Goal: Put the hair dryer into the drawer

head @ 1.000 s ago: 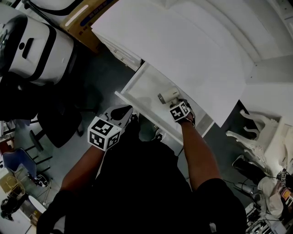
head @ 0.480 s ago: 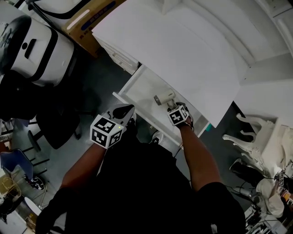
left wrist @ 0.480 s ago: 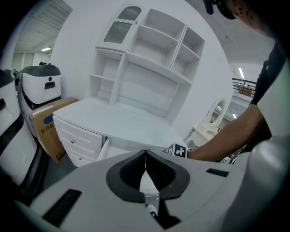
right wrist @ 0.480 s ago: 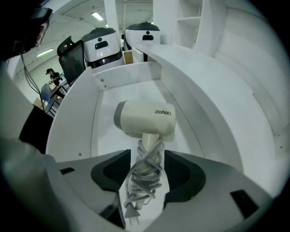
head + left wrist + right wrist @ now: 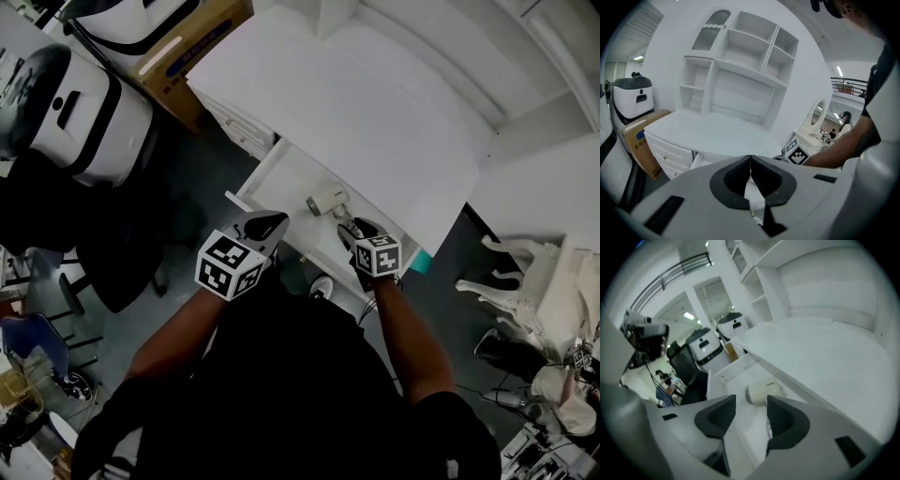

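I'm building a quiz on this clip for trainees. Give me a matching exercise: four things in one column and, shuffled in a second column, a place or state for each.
Things
1. white hair dryer
2. left gripper
3. right gripper
4. brown cardboard box

Places or states
A. jaws apart, gripping nothing
B. beside the white desk
C. lying in the open white drawer
D. jaws together, empty

Pairs: 1-C, 2-D, 3-A, 4-B

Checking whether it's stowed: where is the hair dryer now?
In the head view the hair dryer lies in the open drawer, just beyond the open right gripper.
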